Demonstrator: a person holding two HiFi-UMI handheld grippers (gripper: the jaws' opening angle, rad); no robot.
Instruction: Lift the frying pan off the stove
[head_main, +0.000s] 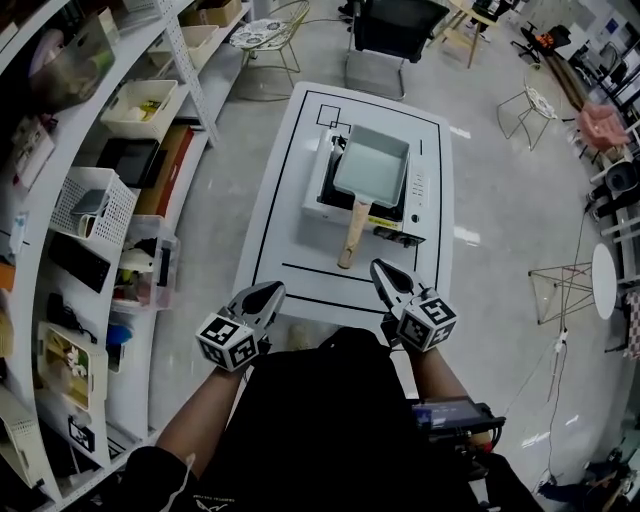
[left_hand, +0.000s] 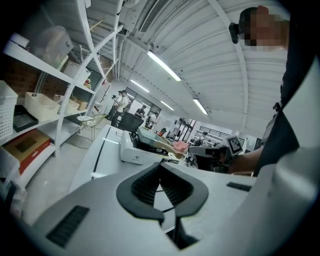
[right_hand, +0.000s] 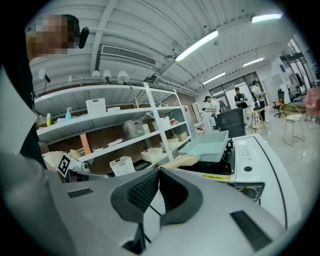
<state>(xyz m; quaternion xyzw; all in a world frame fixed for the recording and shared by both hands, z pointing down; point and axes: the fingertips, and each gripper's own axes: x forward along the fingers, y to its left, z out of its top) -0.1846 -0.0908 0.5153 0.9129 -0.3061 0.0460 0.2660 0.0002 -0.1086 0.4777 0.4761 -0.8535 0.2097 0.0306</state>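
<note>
At the centre of the head view, on the white table (head_main: 290, 200), we see the frying pan (head_main: 372, 165) sitting squarely on the stove (head_main: 415, 195). Its wooden handle (head_main: 353, 235) slants down toward the lower middle of the frame, over the stove's near edge. We judge that the task has not begun: the pan is untouched and both tools hang near the table's near edge, low in the frame.

Our left gripper (head_main: 272, 293) sits lower left with its fingers pressed together on nothing; its own view shows only bare table past the tips. Our right gripper (head_main: 383, 272) sits lower right, just below and right of the handle's end, its fingers also pressed together and empty. In the right gripper view the pan appears right of centre above the tips, with the handle reaching toward them.

For the next move, we think the right gripper must spread its fingers, slide forward around the handle, pinch firmly, then raise the pan level.

By our count: one pan, one handle, one stove, one table, two grippers.
</note>
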